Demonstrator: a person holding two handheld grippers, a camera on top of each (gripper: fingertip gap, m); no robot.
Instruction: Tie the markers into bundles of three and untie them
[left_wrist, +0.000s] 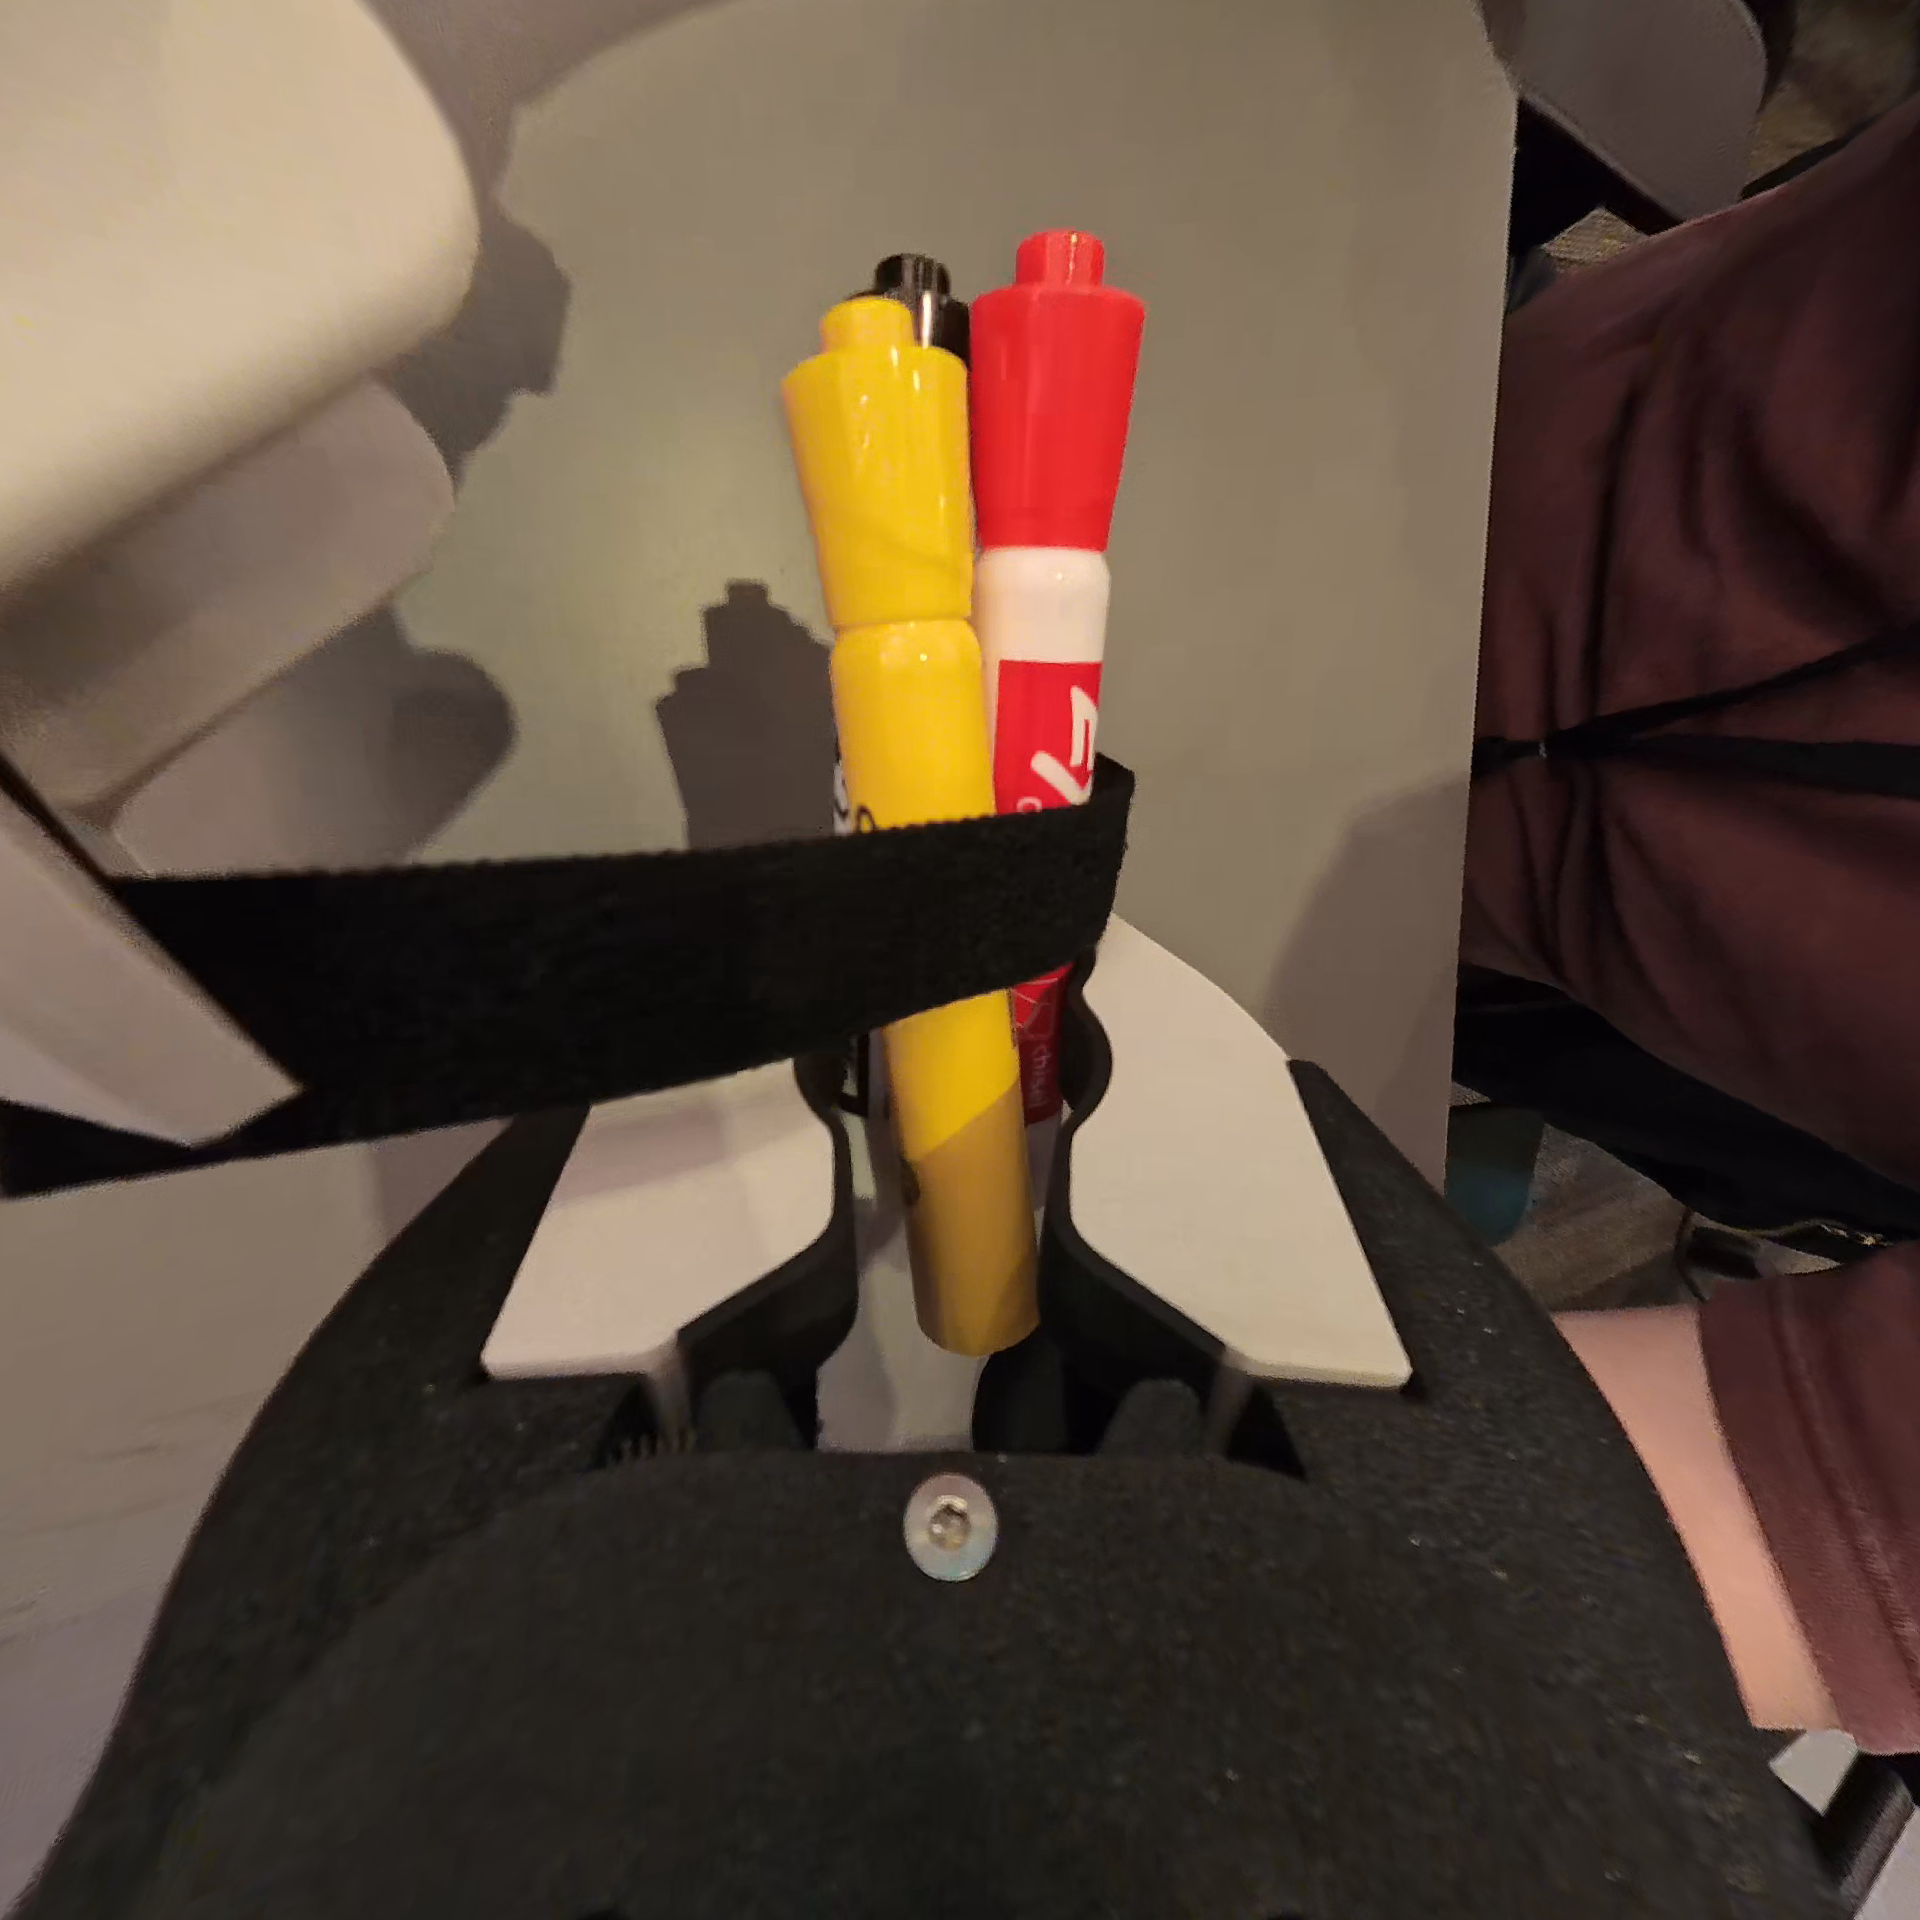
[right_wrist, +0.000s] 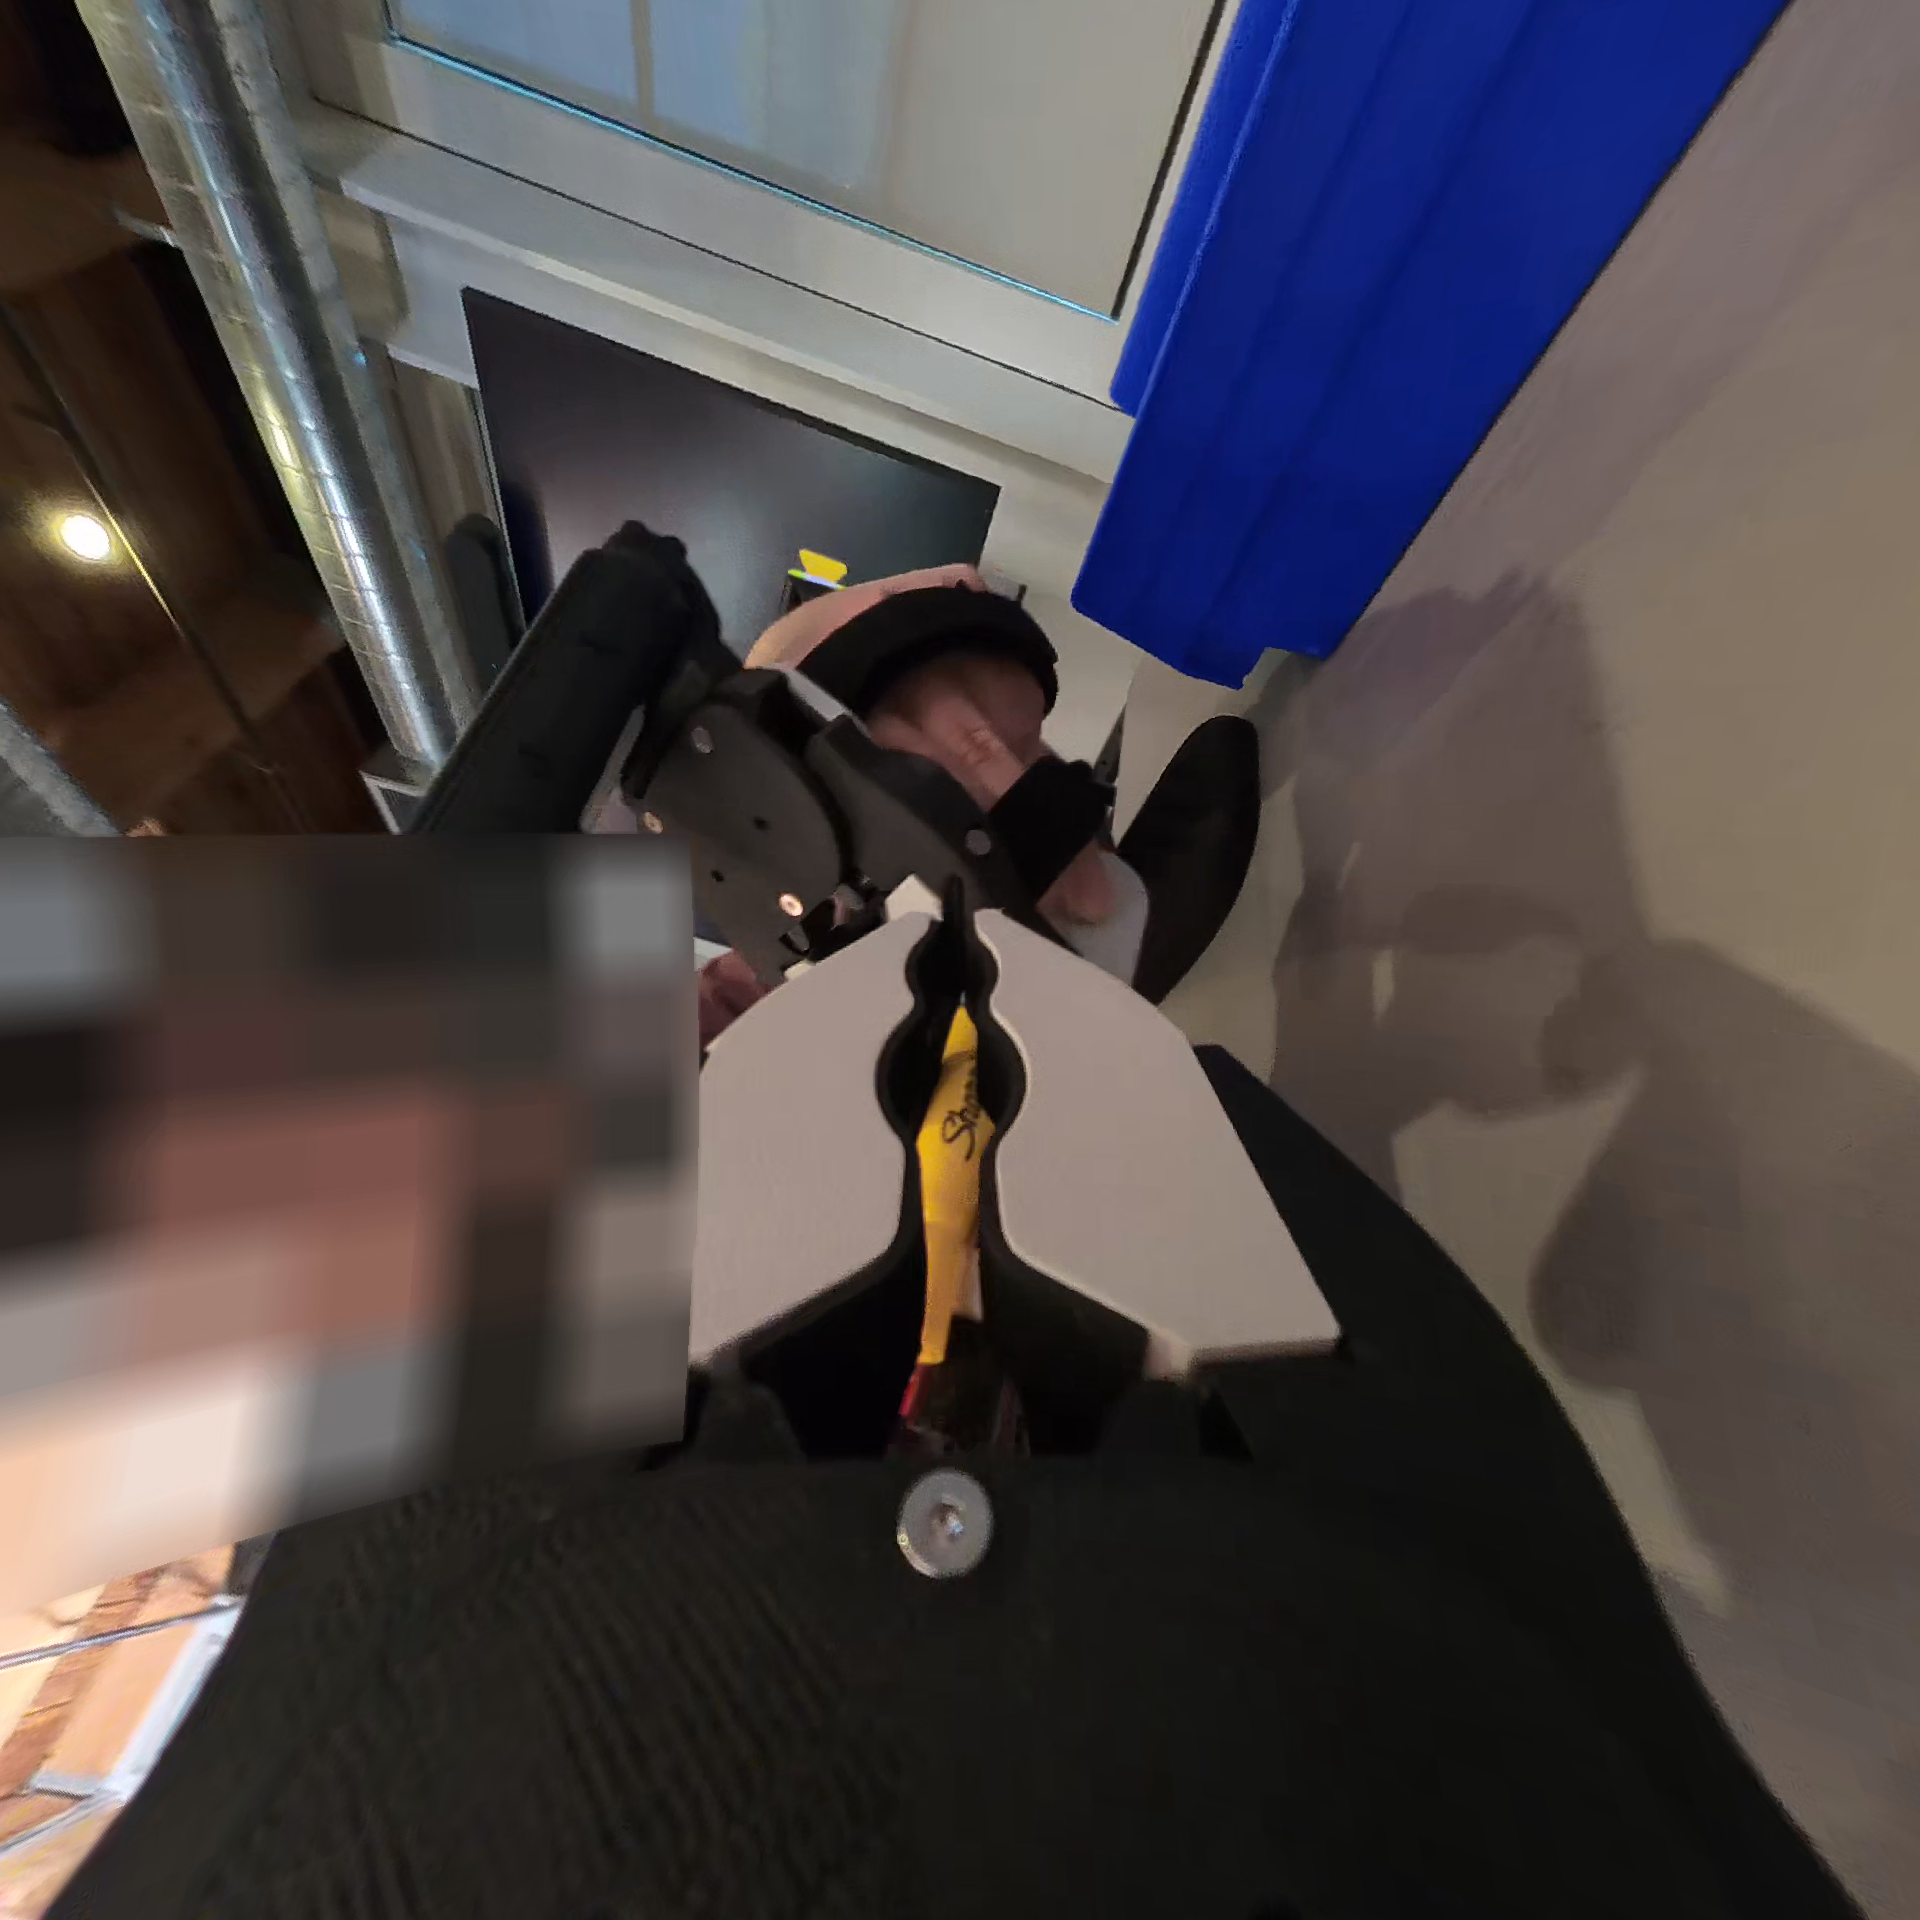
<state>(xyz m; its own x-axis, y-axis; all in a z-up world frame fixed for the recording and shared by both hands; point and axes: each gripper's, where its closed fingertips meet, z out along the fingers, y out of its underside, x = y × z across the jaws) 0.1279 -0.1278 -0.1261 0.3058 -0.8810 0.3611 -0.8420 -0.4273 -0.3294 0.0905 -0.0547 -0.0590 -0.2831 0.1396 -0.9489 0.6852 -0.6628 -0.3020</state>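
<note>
Grey table (left_wrist: 1247, 520) behind left claw (left_wrist: 951, 1049) clamping strapped markers (left_wrist: 904, 831).

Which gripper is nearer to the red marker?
Left. The left gripper is clamped on the bundle with the red marker; the right gripper pinches the strap, off to the bundle's side.

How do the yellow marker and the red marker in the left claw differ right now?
The yellow marker is one colour, cap and barrel; the red marker has a red cap on a white barrel with a red label. The yellow one lies nearer the camera, its tail fully showing; the red one's tail is hidden behind it. Both stand in the left claw, crossed by the black strap.
</note>
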